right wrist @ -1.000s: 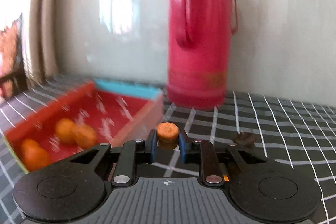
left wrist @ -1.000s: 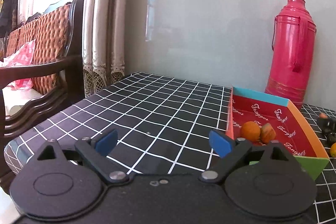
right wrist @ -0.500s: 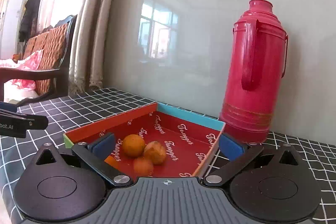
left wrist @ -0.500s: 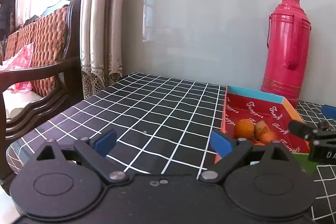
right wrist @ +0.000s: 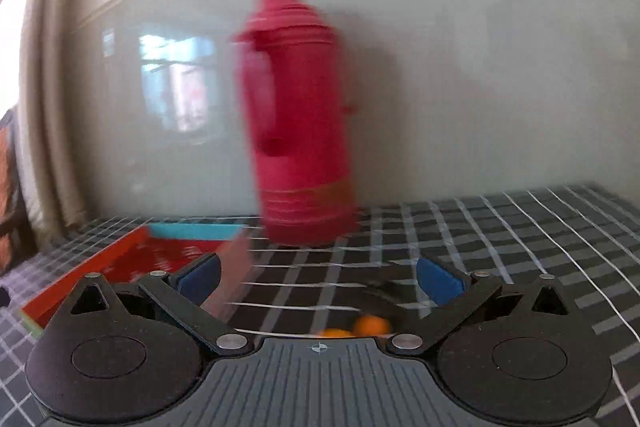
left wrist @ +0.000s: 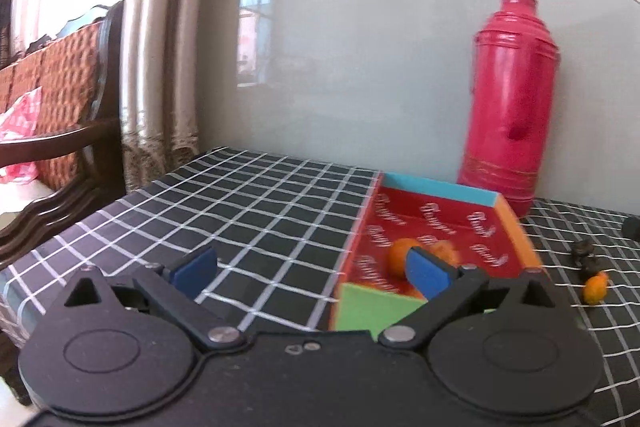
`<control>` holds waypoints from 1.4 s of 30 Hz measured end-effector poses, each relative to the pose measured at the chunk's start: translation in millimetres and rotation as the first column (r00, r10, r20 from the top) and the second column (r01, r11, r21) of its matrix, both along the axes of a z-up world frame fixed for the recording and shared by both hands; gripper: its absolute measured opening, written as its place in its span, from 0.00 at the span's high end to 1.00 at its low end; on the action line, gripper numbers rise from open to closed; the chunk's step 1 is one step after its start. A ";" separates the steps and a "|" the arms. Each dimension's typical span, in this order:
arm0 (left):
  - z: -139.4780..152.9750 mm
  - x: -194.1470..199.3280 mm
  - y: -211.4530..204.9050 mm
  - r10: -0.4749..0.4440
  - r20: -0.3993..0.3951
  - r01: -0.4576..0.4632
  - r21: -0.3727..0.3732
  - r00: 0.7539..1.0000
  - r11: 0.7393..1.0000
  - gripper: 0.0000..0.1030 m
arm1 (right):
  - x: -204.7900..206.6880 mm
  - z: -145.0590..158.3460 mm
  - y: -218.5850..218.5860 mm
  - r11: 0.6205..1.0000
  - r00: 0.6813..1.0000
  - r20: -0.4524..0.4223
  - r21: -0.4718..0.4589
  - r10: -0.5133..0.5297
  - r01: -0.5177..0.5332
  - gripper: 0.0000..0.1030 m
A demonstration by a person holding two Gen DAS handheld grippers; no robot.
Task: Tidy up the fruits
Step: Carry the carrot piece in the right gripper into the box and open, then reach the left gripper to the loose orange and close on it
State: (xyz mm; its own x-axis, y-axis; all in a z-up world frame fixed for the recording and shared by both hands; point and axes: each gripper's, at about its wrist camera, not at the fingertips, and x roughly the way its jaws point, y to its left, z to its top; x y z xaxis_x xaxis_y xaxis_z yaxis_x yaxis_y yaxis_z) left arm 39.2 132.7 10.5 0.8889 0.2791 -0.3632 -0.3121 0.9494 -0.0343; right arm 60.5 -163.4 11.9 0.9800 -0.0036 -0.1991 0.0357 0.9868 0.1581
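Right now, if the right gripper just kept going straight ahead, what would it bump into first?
Probably the red thermos. The right gripper has open jaws with nothing between them, and only checked tablecloth lies ahead. The small orange fruits sit below its line. The blur makes depth uncertain.

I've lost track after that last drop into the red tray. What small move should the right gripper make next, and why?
Probably ease the right gripper down and forward over the orange fruits lying on the checked cloth just below its wide-open, empty jaws, then close on one. They lie outside the red tray, which already holds fruit. Both views are blurred, so steady first.
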 end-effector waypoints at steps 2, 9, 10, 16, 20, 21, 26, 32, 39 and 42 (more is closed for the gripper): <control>0.4 4.1 -11.9 -0.024 0.001 0.024 0.006 1.000 1.000 0.07 | -5.9 -0.6 -20.7 0.997 0.998 -0.013 0.048 -0.062 0.062 0.00; 2.5 13.5 -55.4 -0.098 0.023 0.098 0.017 0.995 0.995 0.06 | -27.3 0.3 -71.8 0.982 0.987 -0.041 0.100 -0.156 0.159 0.00; 2.7 15.4 -63.9 -0.112 0.025 0.112 0.016 0.993 0.994 0.06 | -30.0 -0.9 -75.5 0.983 0.986 -0.043 0.090 -0.158 0.162 0.00; 4.2 26.0 -105.7 -0.211 0.050 0.211 -0.004 0.976 0.977 0.06 | -39.5 -3.6 -82.8 0.985 0.984 -0.049 -0.035 -0.173 0.172 0.00; -0.1 35.8 -132.7 -0.275 0.053 0.277 -0.032 0.960 0.960 0.06 | -46.5 -9.3 -89.1 0.978 0.982 -0.049 -0.111 -0.180 0.174 0.00; -0.9 38.3 -139.5 -0.289 0.053 0.291 -0.030 0.956 0.956 0.06 | -47.7 -9.8 -91.3 0.977 0.982 -0.050 -0.125 -0.182 0.175 0.00; -9.5 50.0 -175.1 -0.355 0.024 0.354 0.016 0.935 0.935 0.07 | -49.4 -13.1 -103.1 0.970 0.978 -0.050 -0.145 -0.203 0.194 0.00; -22.1 69.6 -197.4 -0.393 -0.040 0.394 0.018 0.919 0.919 0.13 | -51.2 -14.3 -116.3 0.966 0.974 -0.054 -0.145 -0.222 0.212 0.00; -36.2 89.5 -216.9 -0.418 -0.101 0.423 0.034 0.903 0.906 0.20 | -55.5 -19.8 -134.8 0.960 0.966 -0.073 -0.151 -0.249 0.236 0.00; -42.9 98.7 -223.8 -0.429 -0.134 0.436 0.029 0.894 0.900 0.26 | -57.0 -20.9 -141.9 0.957 0.962 -0.075 -0.144 -0.263 0.251 0.00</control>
State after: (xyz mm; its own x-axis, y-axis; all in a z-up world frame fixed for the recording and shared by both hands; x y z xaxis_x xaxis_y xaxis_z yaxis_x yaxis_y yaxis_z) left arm 137.9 -91.1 -32.4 0.8767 -0.0992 -0.4707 0.1312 0.9907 0.0357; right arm 3.5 -305.3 -9.0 0.9198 -0.2851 -0.2698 0.2990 0.9542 0.0110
